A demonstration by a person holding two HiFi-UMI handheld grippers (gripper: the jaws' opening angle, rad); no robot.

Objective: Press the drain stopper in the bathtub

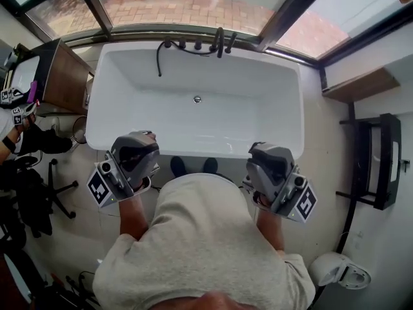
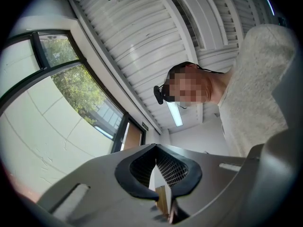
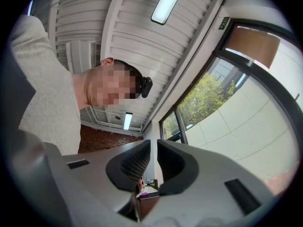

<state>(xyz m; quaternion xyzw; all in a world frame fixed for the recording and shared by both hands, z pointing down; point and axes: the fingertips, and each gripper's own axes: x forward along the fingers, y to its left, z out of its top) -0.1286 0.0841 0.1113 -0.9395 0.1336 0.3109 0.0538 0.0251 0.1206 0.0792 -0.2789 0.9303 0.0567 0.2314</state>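
- The drain stopper (image 1: 197, 99) is sitting in the floor of the bathtub (image 1: 122, 82), about in the middle and toward the far wall. Nothing is touching it.
- The faucet fittings (image 1: 216, 44) are standing on the far rim, under the window (image 1: 187, 8).
- The left gripper (image 1: 134, 155) and the right gripper (image 1: 270, 166) are hovering near the near rim, well apart from the stopper. One is on each side of the person (image 1: 200, 237).
- Both are pointing up at the ceiling (image 2: 142, 46), not into the tub, so I judge the reach is not yet begun.
- The jaws of each are standing closed together with nothing between them. I think this is giving a blunt tip, good for pressing.
- One gripper is needing to turn downward and go deep into the tub.
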